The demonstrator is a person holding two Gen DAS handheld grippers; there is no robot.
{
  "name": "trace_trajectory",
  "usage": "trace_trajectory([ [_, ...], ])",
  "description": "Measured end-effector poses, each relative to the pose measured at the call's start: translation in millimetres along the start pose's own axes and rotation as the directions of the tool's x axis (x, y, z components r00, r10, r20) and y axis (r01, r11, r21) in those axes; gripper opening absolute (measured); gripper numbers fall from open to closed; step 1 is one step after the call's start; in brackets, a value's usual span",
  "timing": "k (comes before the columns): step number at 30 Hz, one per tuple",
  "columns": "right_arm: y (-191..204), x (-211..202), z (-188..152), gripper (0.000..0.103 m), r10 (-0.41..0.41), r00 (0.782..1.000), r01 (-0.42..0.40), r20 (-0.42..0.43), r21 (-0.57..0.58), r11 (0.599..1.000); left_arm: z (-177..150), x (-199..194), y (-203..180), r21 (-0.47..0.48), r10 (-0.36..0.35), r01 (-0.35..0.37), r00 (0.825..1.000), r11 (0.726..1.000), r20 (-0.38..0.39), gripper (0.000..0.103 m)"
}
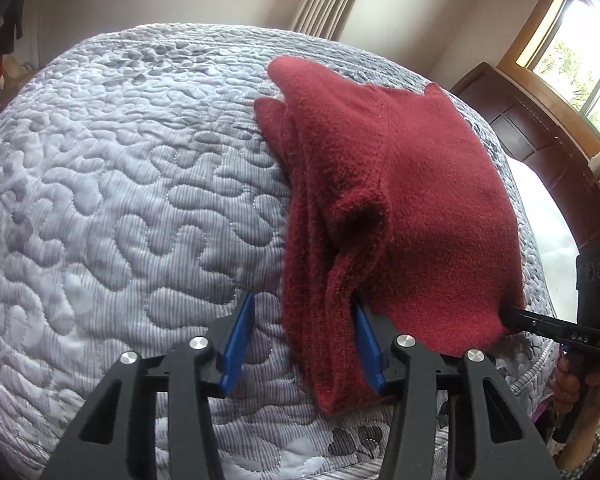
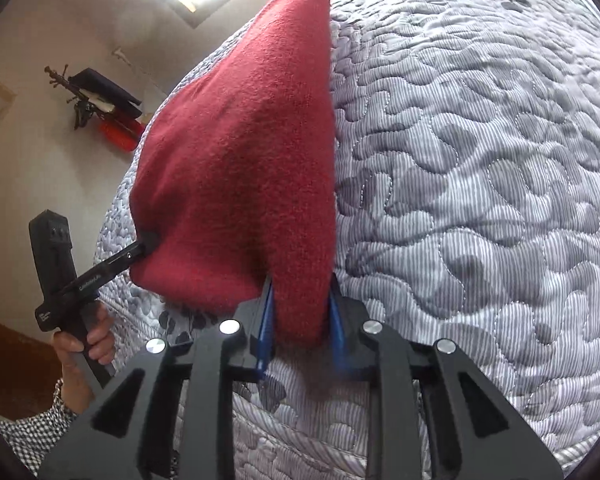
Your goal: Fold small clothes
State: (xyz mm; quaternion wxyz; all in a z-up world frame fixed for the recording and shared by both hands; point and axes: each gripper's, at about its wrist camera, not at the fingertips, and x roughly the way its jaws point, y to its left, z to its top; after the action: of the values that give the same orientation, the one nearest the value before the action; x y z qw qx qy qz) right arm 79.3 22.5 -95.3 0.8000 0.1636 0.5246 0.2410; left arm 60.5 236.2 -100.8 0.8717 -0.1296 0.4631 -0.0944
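Note:
A red knitted garment lies folded in layers on the bed's grey quilt. My left gripper is open at the garment's near edge. The lower folds lie between its blue fingers, and its right finger is tucked under the top layer. My right gripper is shut on the top layer's near right corner, whose red garment fills the gap between the pads. The right gripper also shows in the left wrist view, at the cloth's corner. The left gripper shows at the other corner in the right wrist view.
The quilt spreads wide on both sides of the garment. A dark wooden headboard and a white pillow are at the right. A hand holds the left gripper's handle off the bed's edge. Windows and curtains lie beyond.

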Motion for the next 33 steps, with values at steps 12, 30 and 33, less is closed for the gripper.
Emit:
trace_trajectory([
  [12,30.1,-21.0,-34.8,0.057,-0.198,0.978,0.2,0.064,-0.035,0.979,-20.1,-38.4,-7.1,-0.007,0.114,-0.114,0.992,0.993,0.048,0.079],
  [30,86.3,-52.5,-102.6,0.095,-0.356,0.922,0.373,0.151,-0.106,0.922,-80.2,-94.7,-31.5,0.035,0.282,-0.284,0.958,0.958,0.055,0.091],
  [33,94.0,-54.8,-109.4,0.095,-0.375,0.913,0.393,0.16,-0.102,0.914,-86.0,-106.2,-35.9,0.043,0.296,-0.299,0.953,0.953,0.068,0.091],
])
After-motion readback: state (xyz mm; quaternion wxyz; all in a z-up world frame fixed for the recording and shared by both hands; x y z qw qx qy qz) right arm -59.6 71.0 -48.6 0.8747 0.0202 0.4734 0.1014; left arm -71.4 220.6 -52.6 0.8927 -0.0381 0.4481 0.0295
